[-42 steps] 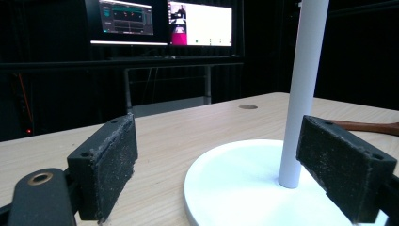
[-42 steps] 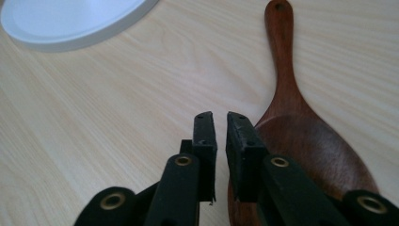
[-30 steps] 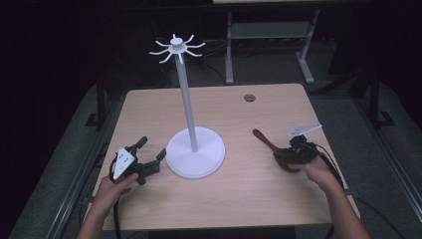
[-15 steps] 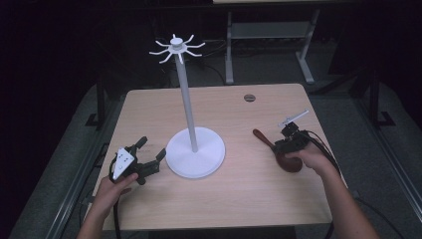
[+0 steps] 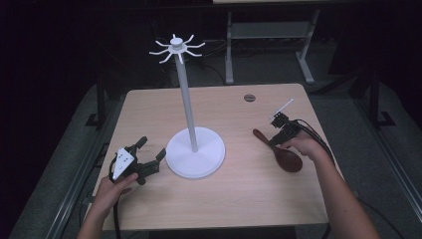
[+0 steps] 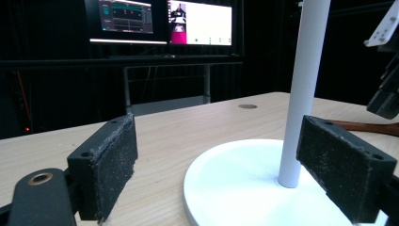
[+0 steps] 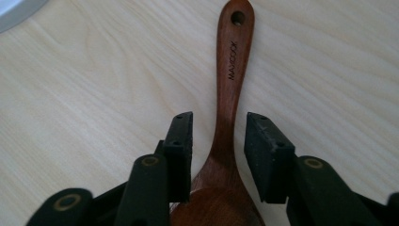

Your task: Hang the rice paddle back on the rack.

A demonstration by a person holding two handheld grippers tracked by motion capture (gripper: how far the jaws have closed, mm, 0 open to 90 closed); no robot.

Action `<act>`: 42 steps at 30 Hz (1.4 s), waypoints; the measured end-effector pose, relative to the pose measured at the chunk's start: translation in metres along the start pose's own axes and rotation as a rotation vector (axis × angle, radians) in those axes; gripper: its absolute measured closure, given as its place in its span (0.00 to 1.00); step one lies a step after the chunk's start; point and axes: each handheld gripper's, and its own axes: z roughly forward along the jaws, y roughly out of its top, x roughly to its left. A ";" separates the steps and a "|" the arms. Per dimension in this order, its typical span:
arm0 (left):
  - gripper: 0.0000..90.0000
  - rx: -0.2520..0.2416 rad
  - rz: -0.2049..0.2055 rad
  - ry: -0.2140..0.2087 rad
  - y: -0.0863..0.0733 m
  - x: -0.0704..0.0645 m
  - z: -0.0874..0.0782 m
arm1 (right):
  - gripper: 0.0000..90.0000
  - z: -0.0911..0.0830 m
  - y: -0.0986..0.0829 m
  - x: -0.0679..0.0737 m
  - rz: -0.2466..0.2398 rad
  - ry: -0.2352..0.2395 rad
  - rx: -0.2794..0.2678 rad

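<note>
Since a second ago: right gripper (image 5: 275, 141) swung down from a raised pose beside the wooden spoon (image 5: 278, 151) to a steep nose-down stance over its neck. Left gripper (image 5: 149, 158) unmoved, parked at about 8 o'clock of the hanger stand (image 5: 194, 158), jaws spread wide and empty, framing the white pole (image 6: 301, 94) without touching it.

Now, in the right gripper view: jaws parted, one on each side of the spoon's (image 7: 225, 141) neck just above the bowl, a sliver of gap on both sides, so not yet clamped. Spoon flat on the table (image 5: 239, 199) at roughly 3 o'clock of the stand, well apart from the base, handle tip with its hanging hole (image 7: 237, 18) pointing toward 10 o'clock, bowl toward the person's right hand (image 5: 298, 147).

Meaning, as a judgement: approach done, squeeze next; likely aim a lift and a hang on one of the hooks (image 5: 177, 48) at the top of the pole. Grip near the bowl leaves the hole end free, useful for that.

Around: a round grommet (image 5: 249, 97) in the tabletop at 1 o'clock of the stand, clear of the work. Monitors (image 6: 160, 21) beyond the table's far edge. Possible trouble: the tall pole between the two arms, the narrow curved hooks, and a smooth, tapering handle apt to pivot in the pads (image 7: 181, 150) once off the wood.
</note>
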 end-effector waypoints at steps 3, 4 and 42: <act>0.14 0.000 0.002 -0.001 0.000 0.000 0.000 | 0.66 0.002 0.004 -0.003 0.021 -0.018 0.027; 0.14 0.000 0.003 -0.002 0.000 0.000 0.000 | 0.65 0.003 0.005 -0.003 0.032 -0.022 0.028; 0.14 -0.001 0.004 -0.003 0.000 0.000 0.000 | 0.87 0.031 0.020 -0.007 0.014 0.008 0.195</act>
